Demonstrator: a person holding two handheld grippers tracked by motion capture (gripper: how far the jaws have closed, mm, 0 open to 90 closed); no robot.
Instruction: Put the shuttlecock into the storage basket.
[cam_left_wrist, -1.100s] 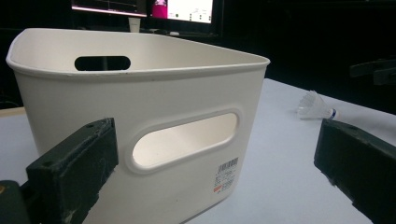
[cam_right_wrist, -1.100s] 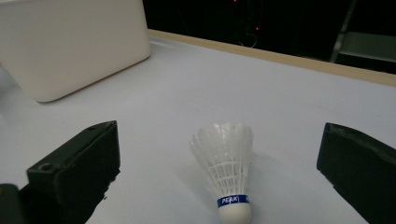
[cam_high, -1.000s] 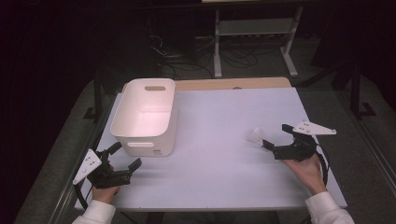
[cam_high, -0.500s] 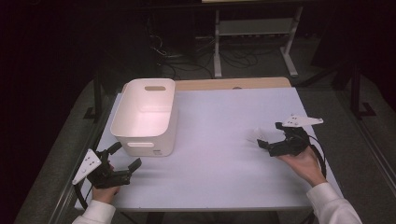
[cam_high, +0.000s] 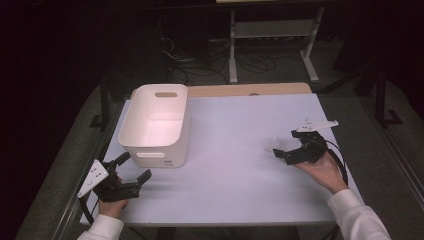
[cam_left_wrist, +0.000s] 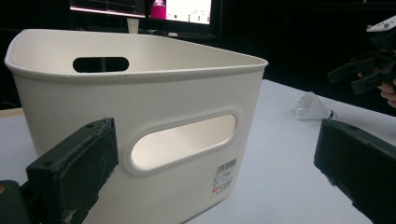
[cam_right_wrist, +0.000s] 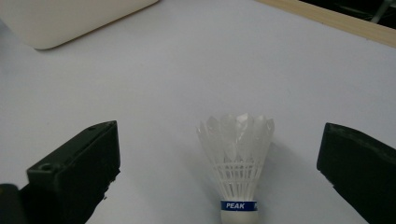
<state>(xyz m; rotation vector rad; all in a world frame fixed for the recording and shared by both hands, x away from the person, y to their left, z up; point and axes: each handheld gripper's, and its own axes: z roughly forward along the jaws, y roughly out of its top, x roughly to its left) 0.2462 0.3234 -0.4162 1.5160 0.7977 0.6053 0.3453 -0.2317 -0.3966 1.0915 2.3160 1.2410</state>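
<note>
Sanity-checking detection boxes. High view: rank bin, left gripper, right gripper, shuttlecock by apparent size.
1. white bin
2-3. left gripper and right gripper: look alike, not ranked
4. shuttlecock: smallest, faint, just off the right gripper's jaws

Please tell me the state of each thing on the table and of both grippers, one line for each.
White bin: upright on the table, empty as far as its inside shows.
Shuttlecock: lying on the table, not gripped, between the open jaws.
Left gripper: open, holding nothing, near the bin.
Right gripper: open, jaws on either side of the shuttlecock.
</note>
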